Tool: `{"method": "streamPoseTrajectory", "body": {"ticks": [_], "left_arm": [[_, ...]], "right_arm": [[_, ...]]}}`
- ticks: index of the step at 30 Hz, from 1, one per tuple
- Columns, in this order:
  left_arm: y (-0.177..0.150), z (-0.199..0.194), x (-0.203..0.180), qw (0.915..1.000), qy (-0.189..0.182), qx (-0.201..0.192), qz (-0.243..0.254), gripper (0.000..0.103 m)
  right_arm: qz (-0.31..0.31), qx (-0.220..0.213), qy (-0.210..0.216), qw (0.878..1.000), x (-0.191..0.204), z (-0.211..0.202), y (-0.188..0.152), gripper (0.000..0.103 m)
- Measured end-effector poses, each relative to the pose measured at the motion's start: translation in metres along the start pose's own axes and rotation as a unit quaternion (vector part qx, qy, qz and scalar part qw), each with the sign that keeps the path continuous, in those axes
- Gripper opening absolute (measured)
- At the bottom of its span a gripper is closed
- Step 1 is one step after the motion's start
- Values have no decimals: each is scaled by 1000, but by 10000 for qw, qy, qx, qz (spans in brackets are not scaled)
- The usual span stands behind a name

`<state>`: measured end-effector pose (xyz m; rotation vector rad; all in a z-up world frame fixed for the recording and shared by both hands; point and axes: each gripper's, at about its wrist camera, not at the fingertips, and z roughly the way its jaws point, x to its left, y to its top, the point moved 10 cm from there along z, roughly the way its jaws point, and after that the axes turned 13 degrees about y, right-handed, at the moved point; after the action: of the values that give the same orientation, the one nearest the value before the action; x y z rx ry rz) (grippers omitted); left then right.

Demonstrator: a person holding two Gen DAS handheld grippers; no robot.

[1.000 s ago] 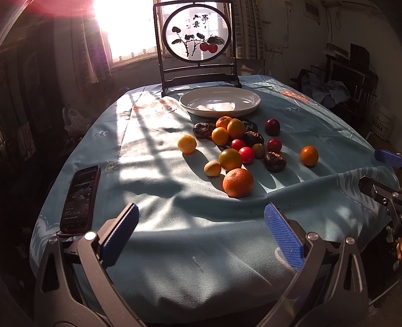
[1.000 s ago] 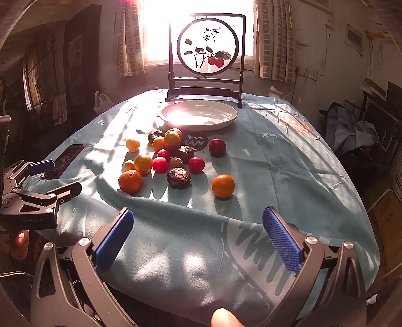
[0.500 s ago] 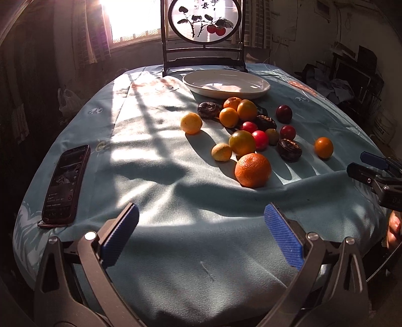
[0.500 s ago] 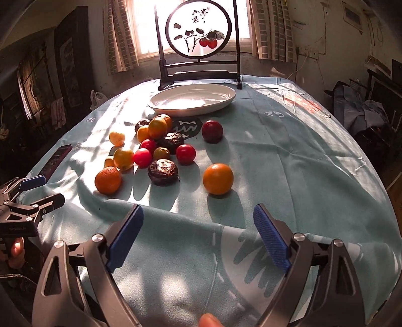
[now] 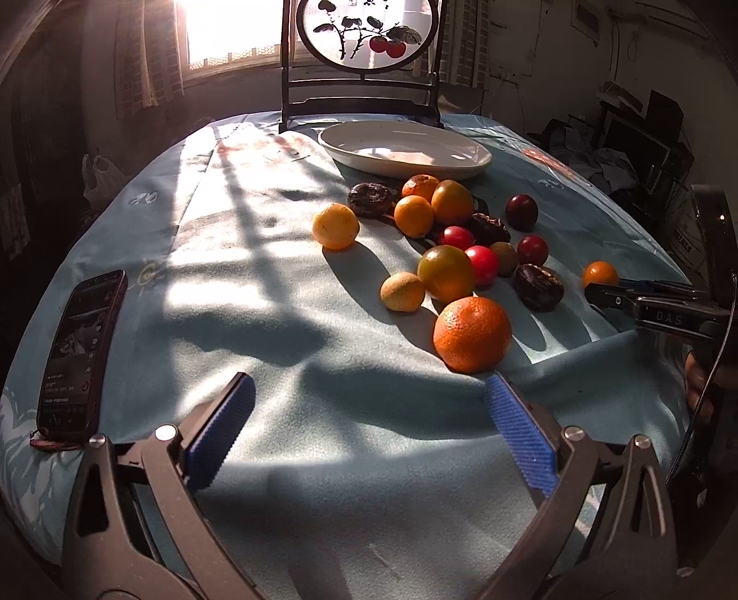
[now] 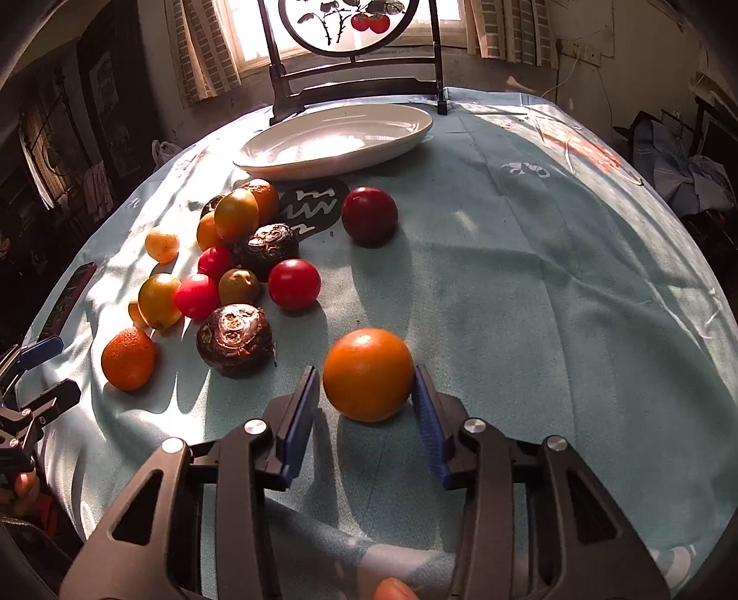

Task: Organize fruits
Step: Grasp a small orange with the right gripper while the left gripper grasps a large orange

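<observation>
An orange [image 6: 367,374] sits on the worktop [image 6: 530,286] between the blue pads of the right claw [image 6: 366,406]; the jaws are closing on it, the right pad touching its side while a thin gap shows at the left pad, so it is bracketed but not yet gripped. It lies apart from the rest of the fruit, on the near side of the heap. That heap [image 6: 230,267] of red, yellow, orange and dark brown fruit lies between the orange and a white plate [image 6: 336,138], which holds nothing. A dark red plum [image 6: 370,216] lies alone just right of the heap. Behind the plate stands a dark wooden frame [image 6: 355,27] with a round painted panel of red fruit.

The left claw [image 5: 369,429] hangs released over bare cloth, its pads wide apart with nothing between them, a large orange [image 5: 472,334] just beyond its right pad. A phone [image 5: 83,346] lies at the worktop's left edge.

The worktop is round and draped in a pale blue-green tablecloth [image 5: 276,300] with faint printed motifs, wrinkled and striped by hard sunlight and long shadows. A curtained window [image 5: 230,32] glares behind the frame; the room around is dim and cluttered.
</observation>
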<state>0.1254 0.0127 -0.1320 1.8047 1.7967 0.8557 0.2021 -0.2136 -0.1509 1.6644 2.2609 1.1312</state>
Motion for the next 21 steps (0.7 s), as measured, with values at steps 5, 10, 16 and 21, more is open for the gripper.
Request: {"method": "streamPoseTrajectory", "body": {"ticks": [5, 10, 16, 21], "left_arm": [[8, 4, -29, 9988, -322, -27, 356, 94], [17, 15, -49, 9969, -669, 152, 391, 78], [15, 33, -60, 9932, -967, 595, 264, 60], [15, 36, -64, 9927, -983, 648, 276, 56]], "right_arm": [[212, -128, 303, 9992, -1, -3, -2, 38], [136, -194, 312, 9992, 2, -6, -1, 38], [14, -257, 311, 9992, 5, -10, 0, 38], [21, -292, 301, 9991, 4, -11, 0, 38]]}}
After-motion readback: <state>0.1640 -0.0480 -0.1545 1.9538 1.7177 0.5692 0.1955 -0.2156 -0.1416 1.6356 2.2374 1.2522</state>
